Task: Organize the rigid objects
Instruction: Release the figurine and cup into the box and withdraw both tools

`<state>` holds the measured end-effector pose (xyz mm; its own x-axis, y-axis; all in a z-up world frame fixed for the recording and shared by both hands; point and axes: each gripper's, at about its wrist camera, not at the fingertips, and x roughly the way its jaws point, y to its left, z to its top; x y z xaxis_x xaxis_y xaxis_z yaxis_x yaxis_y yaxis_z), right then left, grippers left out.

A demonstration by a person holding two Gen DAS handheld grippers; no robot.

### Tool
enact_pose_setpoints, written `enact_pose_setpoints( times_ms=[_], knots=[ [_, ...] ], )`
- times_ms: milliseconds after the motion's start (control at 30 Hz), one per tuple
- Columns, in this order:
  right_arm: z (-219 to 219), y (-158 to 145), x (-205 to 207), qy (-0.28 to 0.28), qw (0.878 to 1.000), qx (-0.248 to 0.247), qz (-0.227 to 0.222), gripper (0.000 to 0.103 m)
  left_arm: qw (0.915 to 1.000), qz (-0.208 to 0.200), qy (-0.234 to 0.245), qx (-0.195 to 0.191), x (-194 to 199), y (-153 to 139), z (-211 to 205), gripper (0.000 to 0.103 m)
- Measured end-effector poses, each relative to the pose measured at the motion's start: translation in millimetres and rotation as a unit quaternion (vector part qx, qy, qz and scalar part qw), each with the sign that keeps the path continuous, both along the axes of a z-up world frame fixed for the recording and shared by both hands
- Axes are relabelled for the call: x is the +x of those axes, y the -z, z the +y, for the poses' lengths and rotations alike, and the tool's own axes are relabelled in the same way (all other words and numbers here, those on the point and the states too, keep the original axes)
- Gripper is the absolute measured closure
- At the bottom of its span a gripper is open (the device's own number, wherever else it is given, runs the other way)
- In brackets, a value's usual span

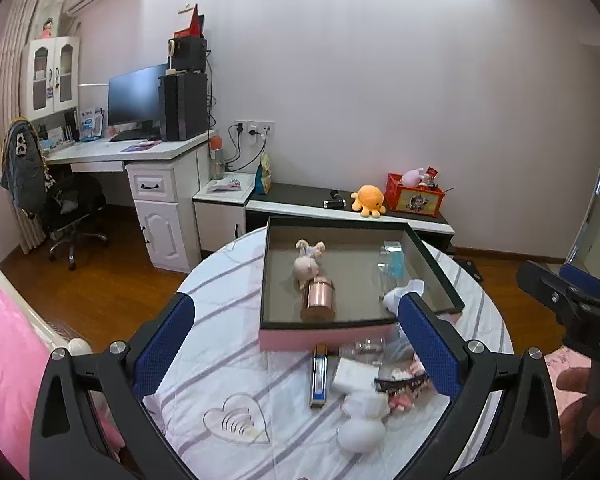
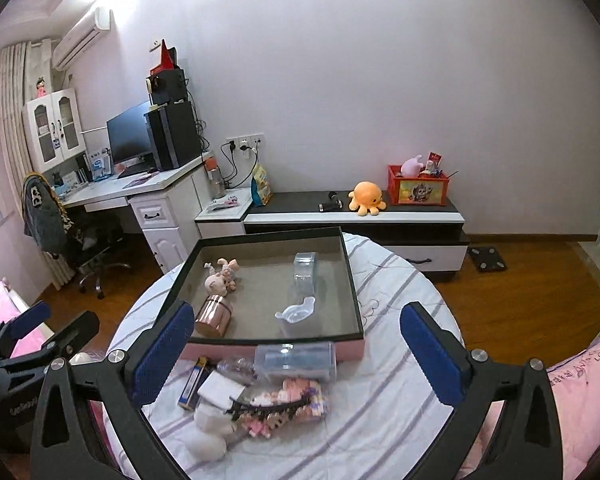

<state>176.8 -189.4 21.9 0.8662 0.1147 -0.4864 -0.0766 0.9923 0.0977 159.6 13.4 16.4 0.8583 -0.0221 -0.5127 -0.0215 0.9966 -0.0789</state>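
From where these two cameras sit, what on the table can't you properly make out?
- Left wrist view: the clear container against the tray is blurred, and the left gripper's right finger hides its end.
- Right wrist view: the copper jar is partly behind the right gripper's left finger.
- Both views: the harmonica's lettering is too small to read.

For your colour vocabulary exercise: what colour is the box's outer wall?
Pink, below a dark rim; the box shows it best in the right wrist view.

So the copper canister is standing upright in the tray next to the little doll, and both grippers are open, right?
Not quite: the copper canister lies on its side, as the right wrist view shows. It is in the tray beside the doll, and both grippers, left and right, are open.
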Motion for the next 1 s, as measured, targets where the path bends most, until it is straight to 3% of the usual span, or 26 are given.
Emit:
enact_pose_setpoints(
  times_ms=[400,767,1000],
  knots=[
    [9,10,-41,-0.002,1.0,-0.007,-0.002,0.0,1.0,0.005,0.007,0.0,-25,4,-5,0.0],
    [6,8,-43,-0.001,1.0,-0.005,-0.001,0.0,1.0,0.007,0.006,0.0,-30,6,-6,0.0],
    [-6,21,-32,0.015,1.0,-0.005,0.023,0.0,0.9993,0.034,0.015,0.005,-25,25,-11,0.0]
  ],
)
